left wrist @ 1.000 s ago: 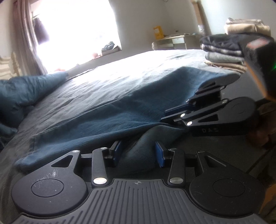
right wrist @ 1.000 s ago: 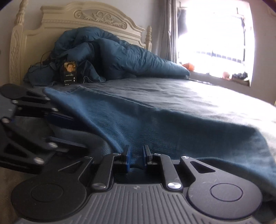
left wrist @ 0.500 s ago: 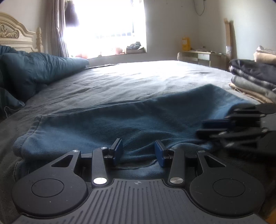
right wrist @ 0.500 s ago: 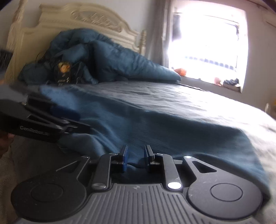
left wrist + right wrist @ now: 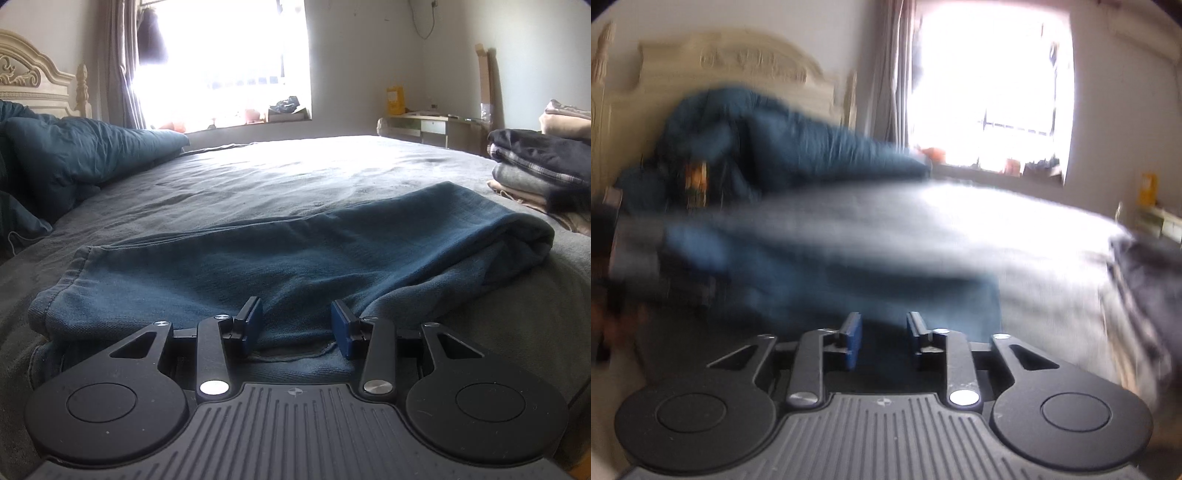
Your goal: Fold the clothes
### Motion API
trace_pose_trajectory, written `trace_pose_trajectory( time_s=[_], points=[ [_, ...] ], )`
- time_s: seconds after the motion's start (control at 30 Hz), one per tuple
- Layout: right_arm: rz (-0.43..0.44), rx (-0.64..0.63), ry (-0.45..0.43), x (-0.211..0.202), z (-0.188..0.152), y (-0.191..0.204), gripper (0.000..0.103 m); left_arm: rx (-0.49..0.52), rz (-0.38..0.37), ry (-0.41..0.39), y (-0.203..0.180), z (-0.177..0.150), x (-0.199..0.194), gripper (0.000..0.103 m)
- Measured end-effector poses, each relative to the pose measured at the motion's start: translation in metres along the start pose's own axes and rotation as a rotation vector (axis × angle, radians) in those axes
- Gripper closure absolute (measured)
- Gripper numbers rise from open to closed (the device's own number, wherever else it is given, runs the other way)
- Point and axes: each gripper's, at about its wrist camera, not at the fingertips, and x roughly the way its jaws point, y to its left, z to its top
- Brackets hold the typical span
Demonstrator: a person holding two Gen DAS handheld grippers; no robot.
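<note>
Denim fills the left wrist view: a pair of dark blue trousers [image 5: 295,254] lies folded on the grey bedsheet [image 5: 295,166], its long axis running from a stitched hem at lower left up to a rounded fold at right. The cloth is coarse and faintly ribbed, with a raised seam along its far edge. The left gripper [image 5: 295,325] sits low at the near edge of the trousers, its blue pads parted to a middling gap, a hump of the fabric lying between them; whether the pads press on it cannot be told. A stack of folded clothes [image 5: 539,166], dark, plaid and beige layers, rests on the bed at far right, well apart from the trousers. A puffy blue duvet [image 5: 74,155] is heaped at left below a carved cream headboard [image 5: 33,81]. The right wrist view is smeared by motion. The right gripper [image 5: 882,339] has its jaws opening, and nothing is between the blue pads; the blue trousers [image 5: 849,273] lie just beyond them across the sheet [image 5: 997,221], stretching leftward. The duvet [image 5: 775,140] and headboard [image 5: 738,62] stand blurred behind.
</note>
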Motion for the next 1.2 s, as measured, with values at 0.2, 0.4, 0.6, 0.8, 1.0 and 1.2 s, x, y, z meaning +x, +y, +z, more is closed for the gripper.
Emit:
trace_pose_trajectory(
  time_s=[0.2, 0.4, 0.6, 0.8, 1.0, 1.2],
  points=[
    [-0.037, -0.049, 0.132, 0.054, -0.047, -0.009, 0.069, 0.008, -0.013, -0.007, 0.0, -0.002, -0.002, 0.062],
    [-0.021, 0.115, 0.041, 0.019, -0.039, -0.031, 0.069, 0.019, -0.008, -0.007, -0.001, -0.002, -0.002, 0.062],
    [-0.04, 0.319, 0.117, 0.038, -0.069, -0.079, 0.065, 0.026, -0.002, -0.007, -0.002, -0.002, -0.003, 0.062],
    [-0.013, 0.762, 0.102, -0.001, -0.067, -0.116, 0.056, 0.028, -0.004, -0.008, -0.001, -0.002, -0.004, 0.062],
    [0.045, 1.121, 0.165, 0.0, -0.108, -0.14, 0.051, 0.024, -0.007, -0.014, -0.001, -0.003, -0.004, 0.062],
    [0.106, 1.109, 0.21, 0.045, -0.096, -0.141, 0.032, 0.015, -0.01, -0.025, 0.0, -0.005, -0.005, 0.062]
  ],
)
